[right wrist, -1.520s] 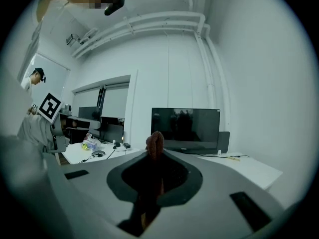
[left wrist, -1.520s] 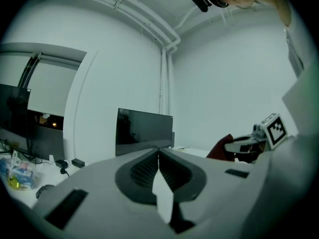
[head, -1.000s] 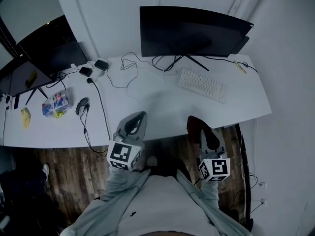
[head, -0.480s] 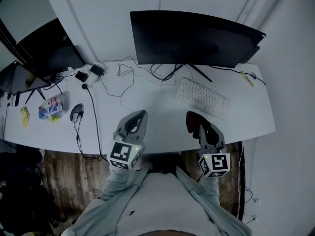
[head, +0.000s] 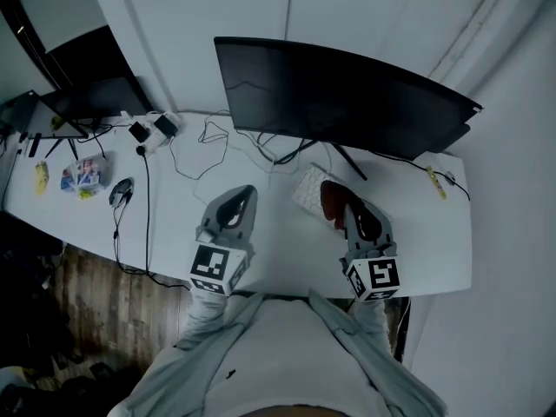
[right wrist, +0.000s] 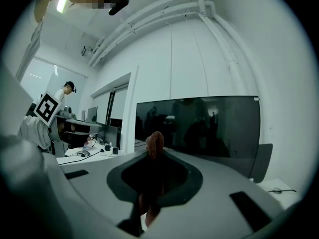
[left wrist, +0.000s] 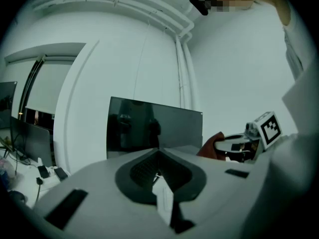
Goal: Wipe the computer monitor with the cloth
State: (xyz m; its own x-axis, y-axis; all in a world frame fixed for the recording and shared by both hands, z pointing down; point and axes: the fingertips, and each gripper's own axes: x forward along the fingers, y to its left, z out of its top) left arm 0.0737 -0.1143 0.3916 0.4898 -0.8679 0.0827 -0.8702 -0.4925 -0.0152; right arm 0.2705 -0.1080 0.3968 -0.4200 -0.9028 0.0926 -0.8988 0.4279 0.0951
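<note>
The wide dark monitor (head: 339, 94) stands switched off at the back of the white desk (head: 434, 241). It fills the middle of the left gripper view (left wrist: 154, 128) and of the right gripper view (right wrist: 199, 128). My right gripper (head: 346, 208) is shut on a dark red cloth (head: 333, 200), which sticks up between the jaws (right wrist: 154, 146). That gripper hovers over the white keyboard (head: 306, 189), short of the screen. My left gripper (head: 236, 205) hangs over the bare desk to the left, shut with nothing in it (left wrist: 158, 176).
A second dark monitor (head: 95, 94) stands at the far left. Near it are black cables (head: 208, 137), power adapters (head: 152, 129), a mouse (head: 120, 191) and a colourful packet (head: 82, 174). Wooden floor (head: 104, 302) shows beyond the desk's front left edge.
Both grippers have moved forward from the desk's front edge toward the monitor. The right one, with the cloth, now hangs over the keyboard. The monitor looks nearer.
</note>
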